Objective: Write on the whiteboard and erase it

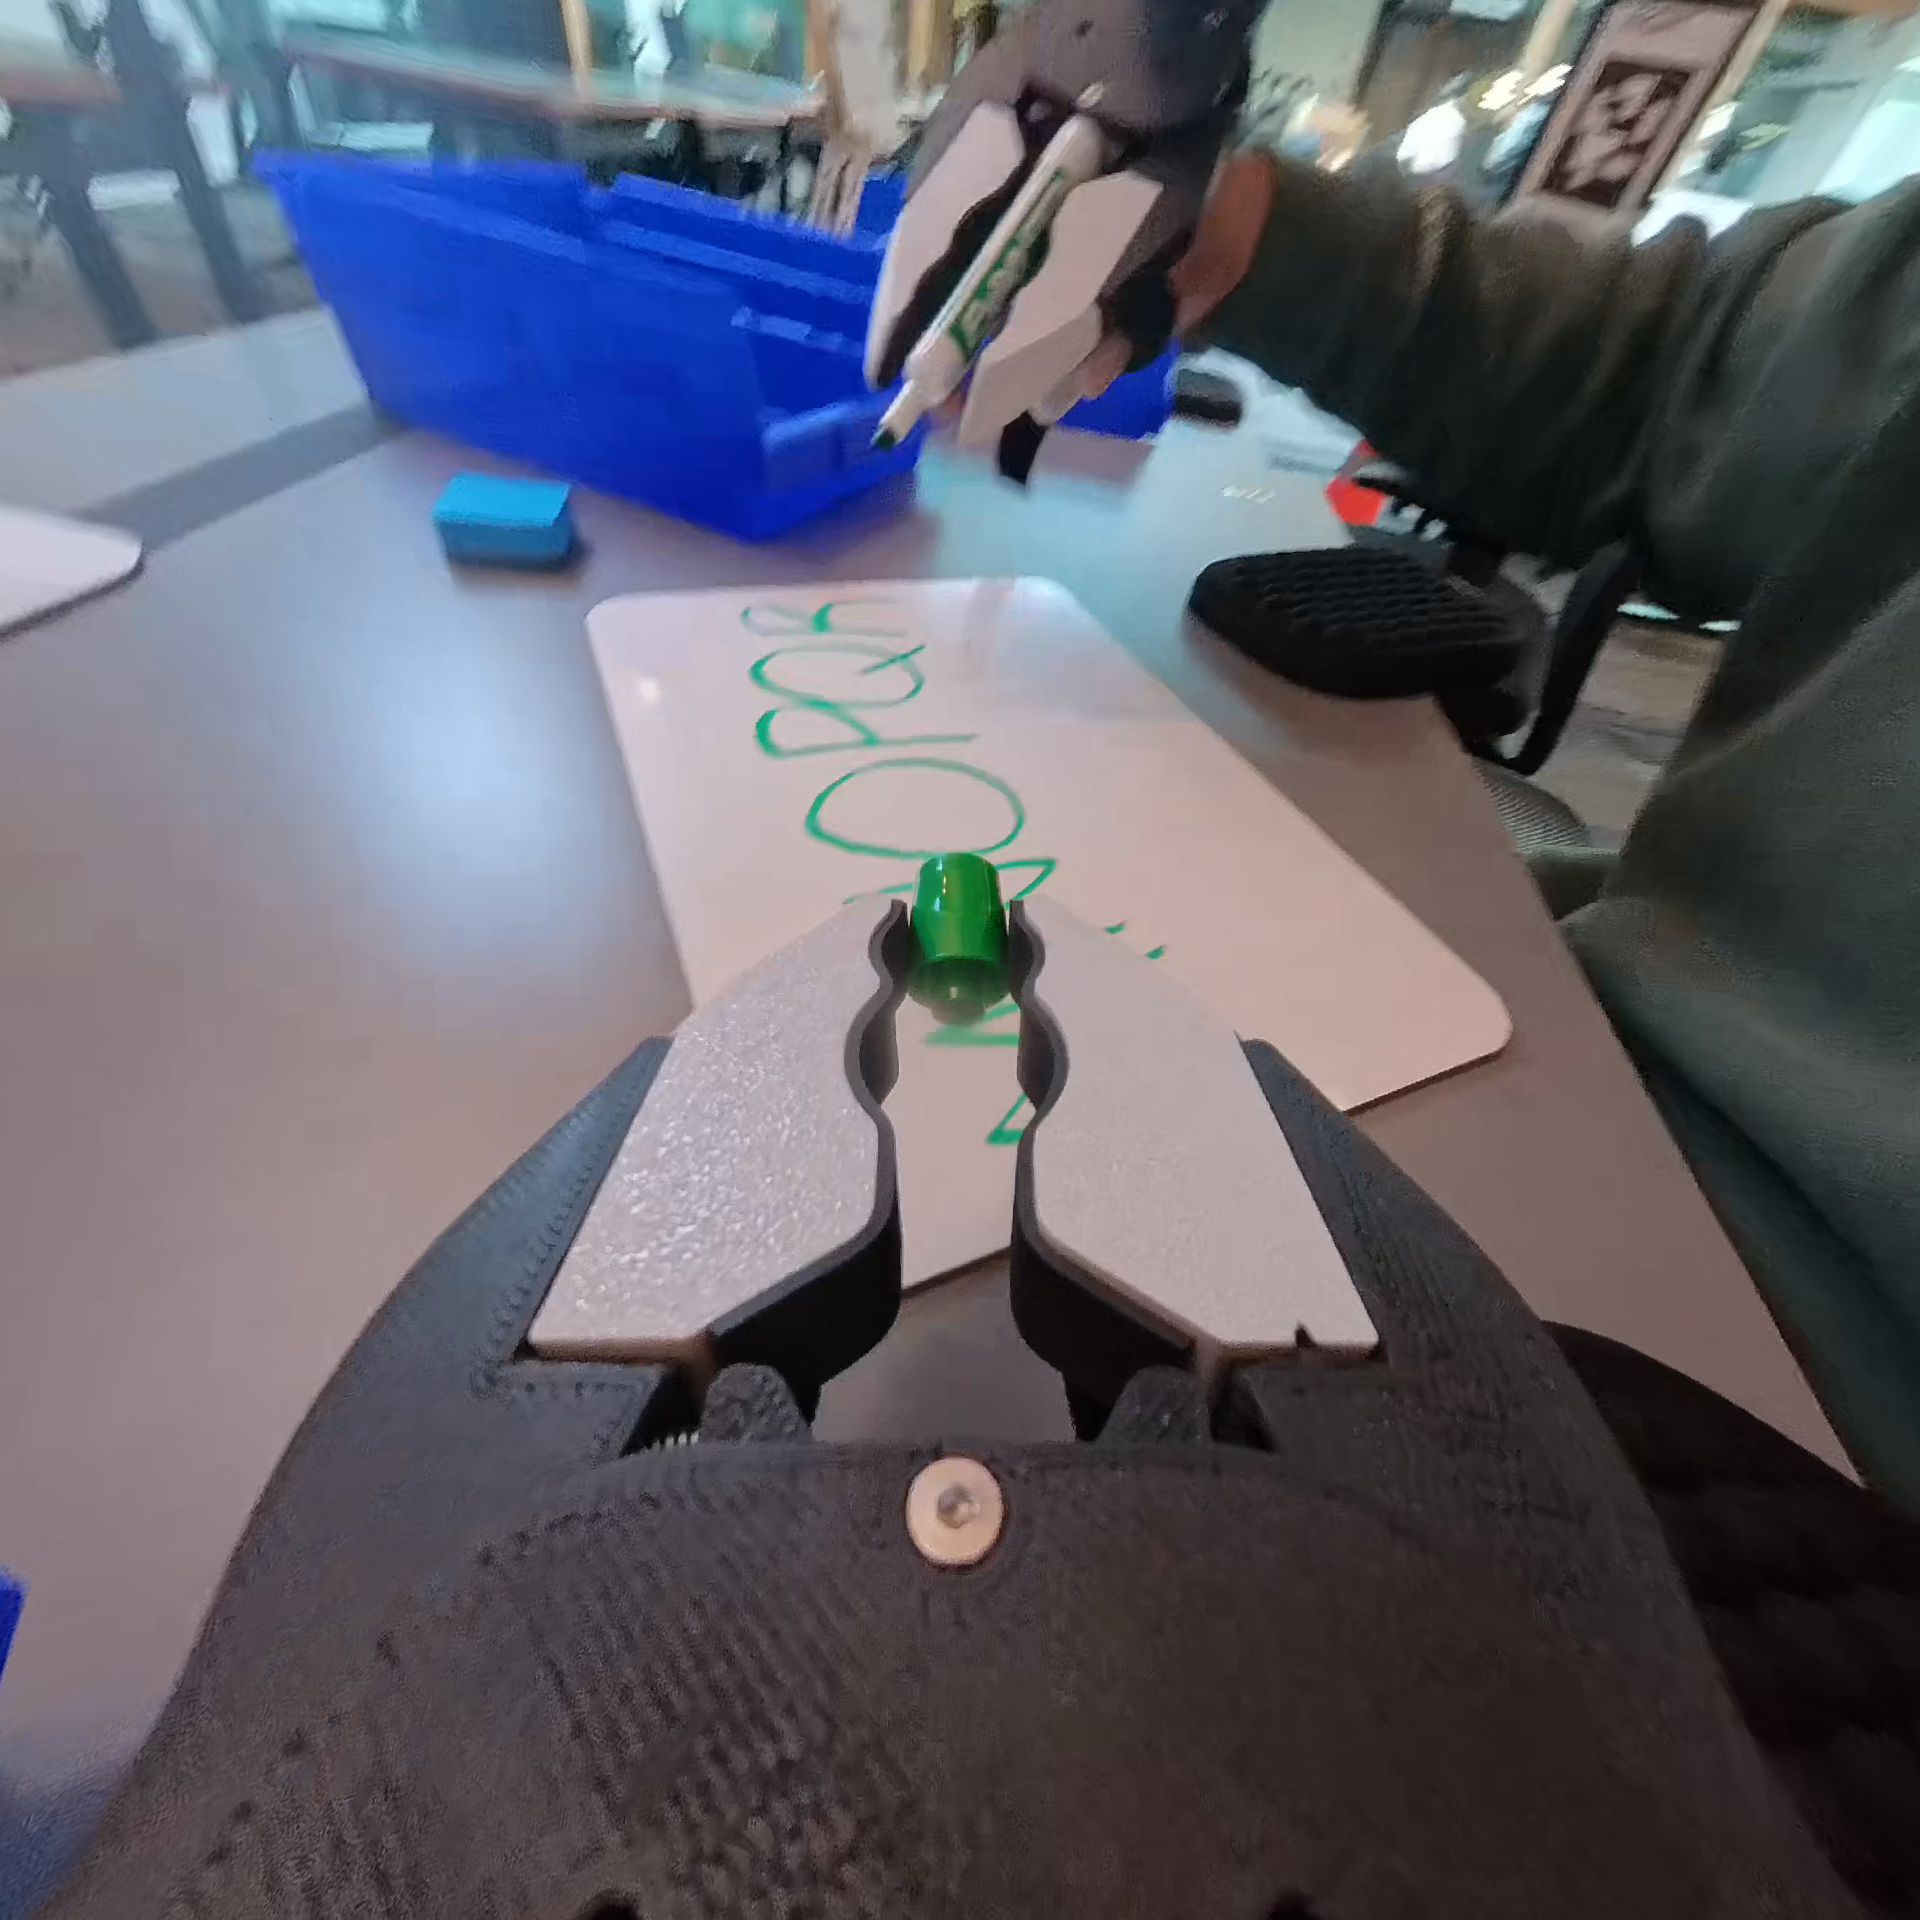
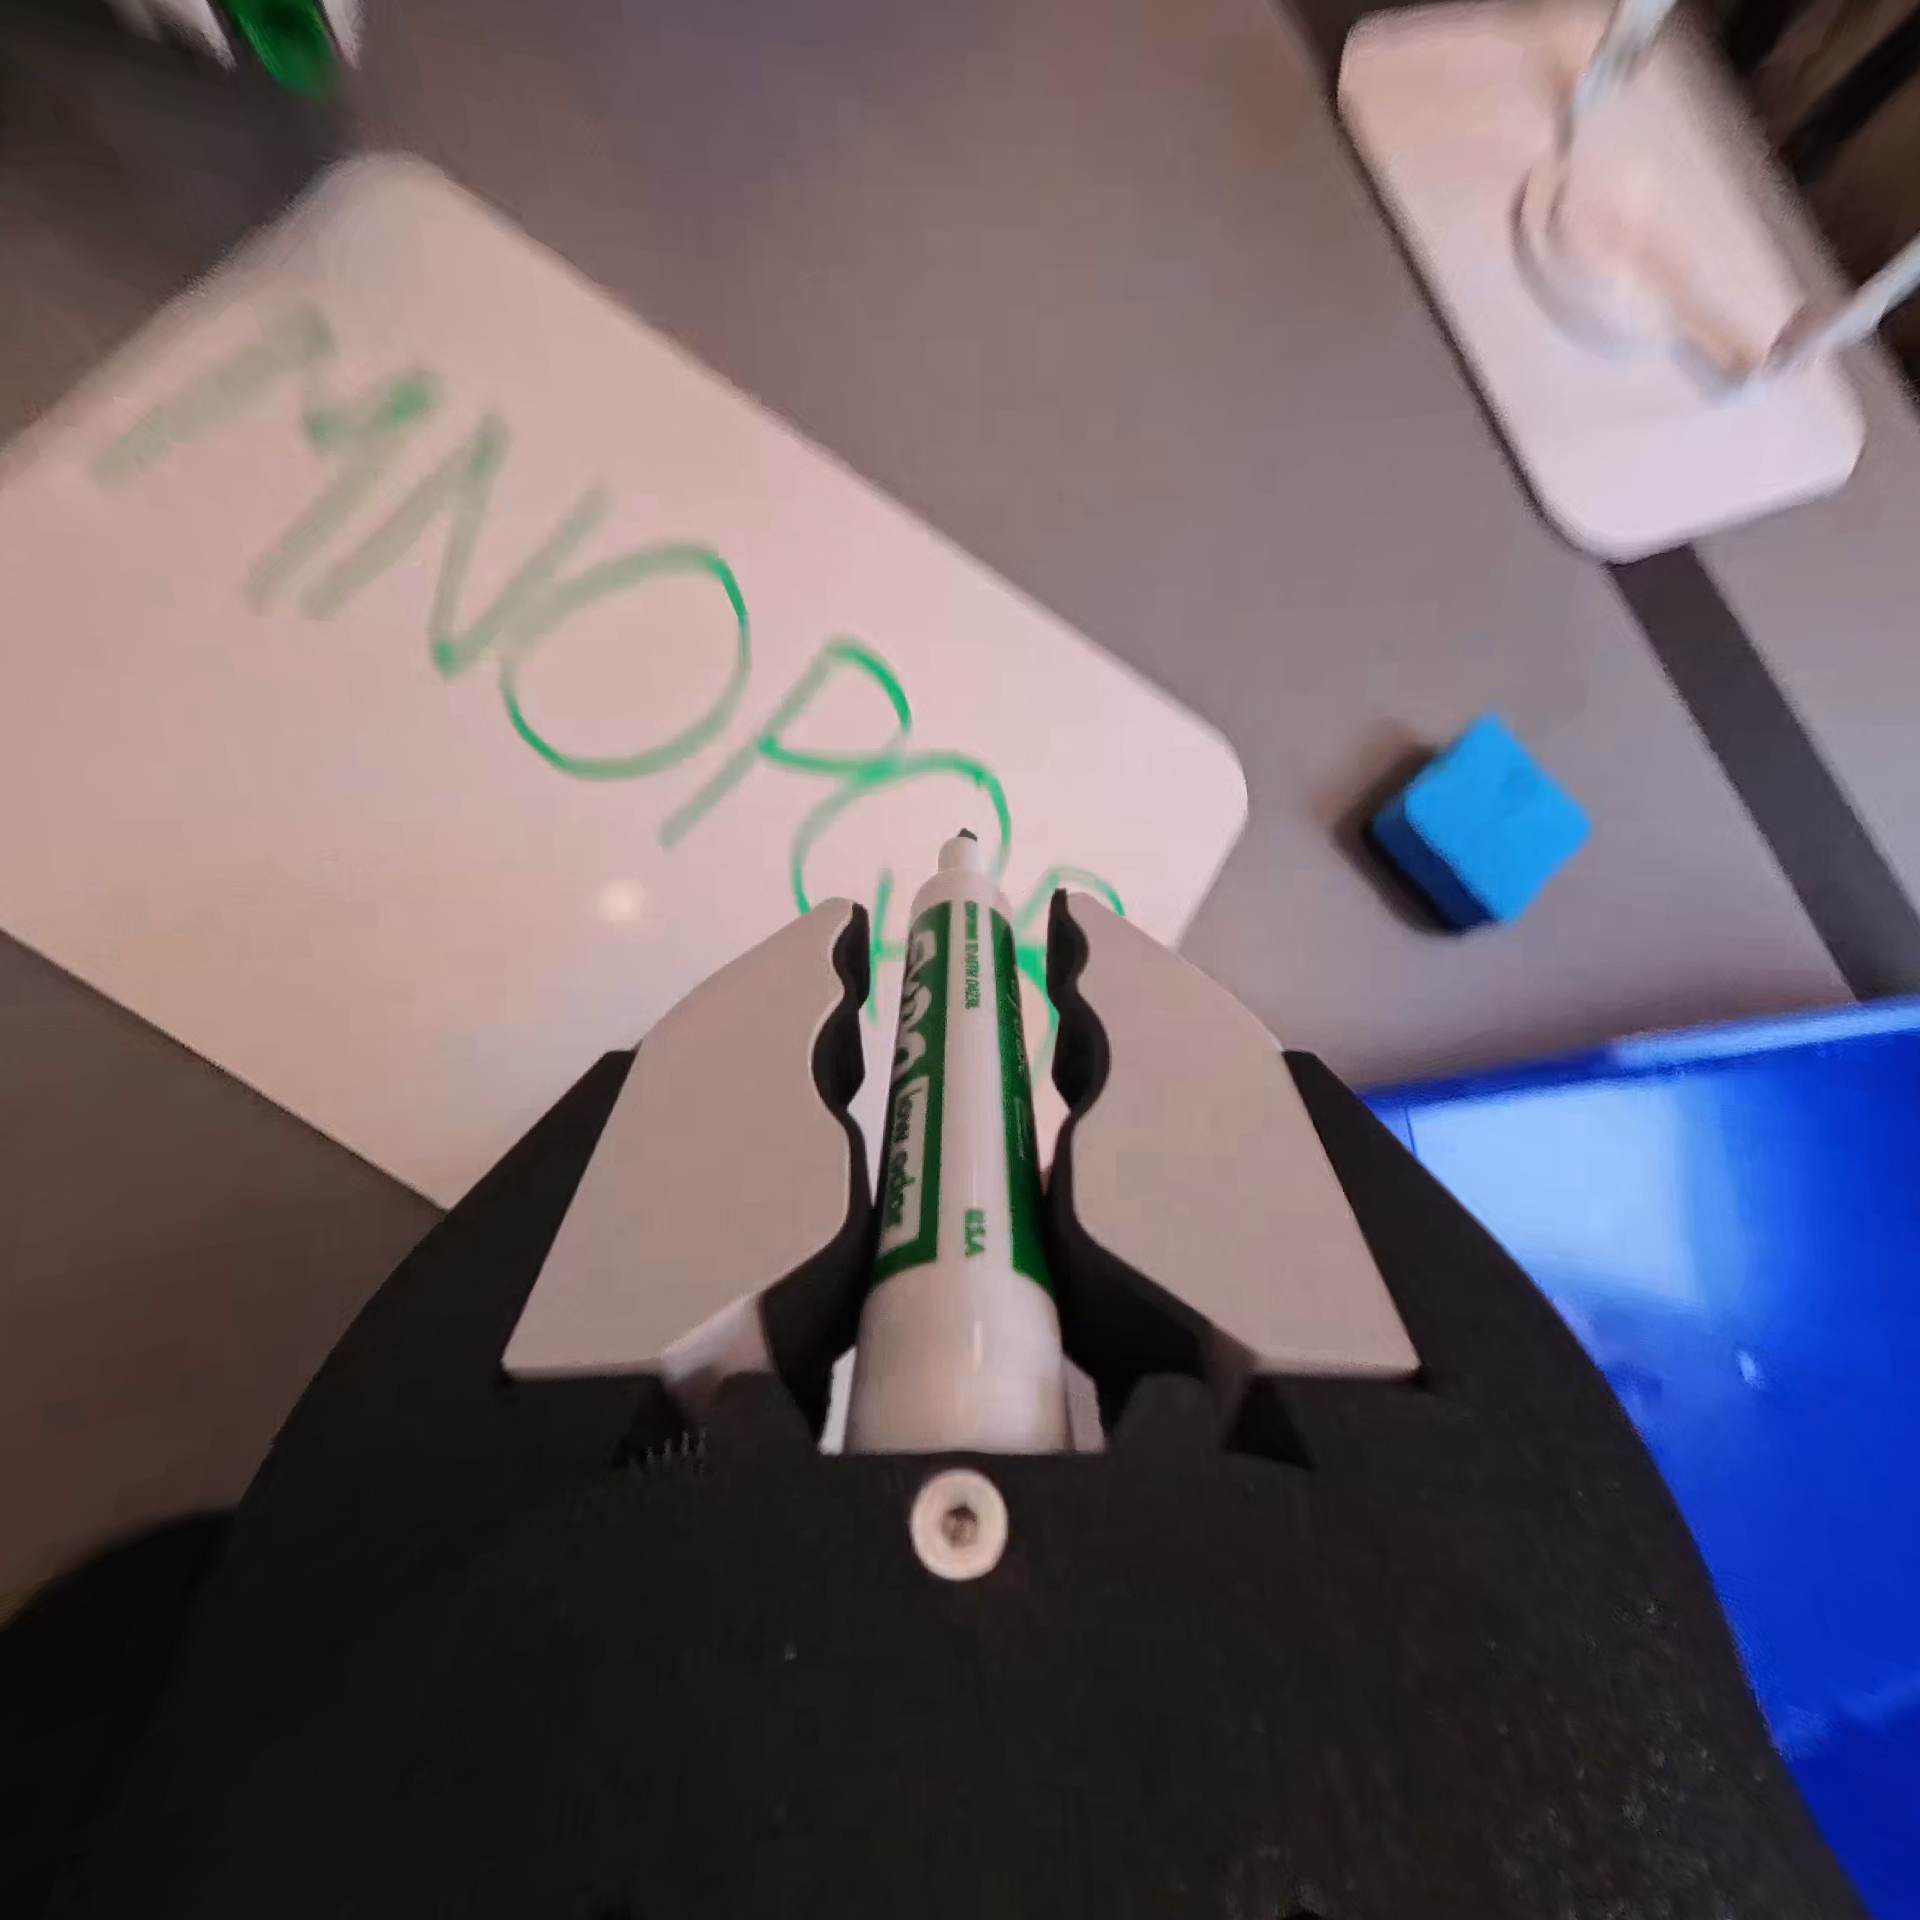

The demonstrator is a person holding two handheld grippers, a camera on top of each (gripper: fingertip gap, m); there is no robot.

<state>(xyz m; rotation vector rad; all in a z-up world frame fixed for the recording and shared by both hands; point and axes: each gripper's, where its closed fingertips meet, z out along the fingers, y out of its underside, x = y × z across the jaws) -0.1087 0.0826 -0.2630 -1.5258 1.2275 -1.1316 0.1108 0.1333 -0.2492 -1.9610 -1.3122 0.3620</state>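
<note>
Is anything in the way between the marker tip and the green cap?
Nothing visible blocks it. The right gripper holds the marker up in the air, tip bare. The left gripper pinches the green cap above the whiteboard. Only open air lies between them.

The left gripper's fingers (image 1: 1174,1132) hide some green lettering on the whiteboard (image 1: 1195,831); the blue bin (image 2: 1662,1299) is blurred and cropped.

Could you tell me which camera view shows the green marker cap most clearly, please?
The left wrist view: the green cap sits sharp and centred between the left tongs tips. The right wrist view shows only a blurred green smear at its top left corner, probably the cap.
</note>
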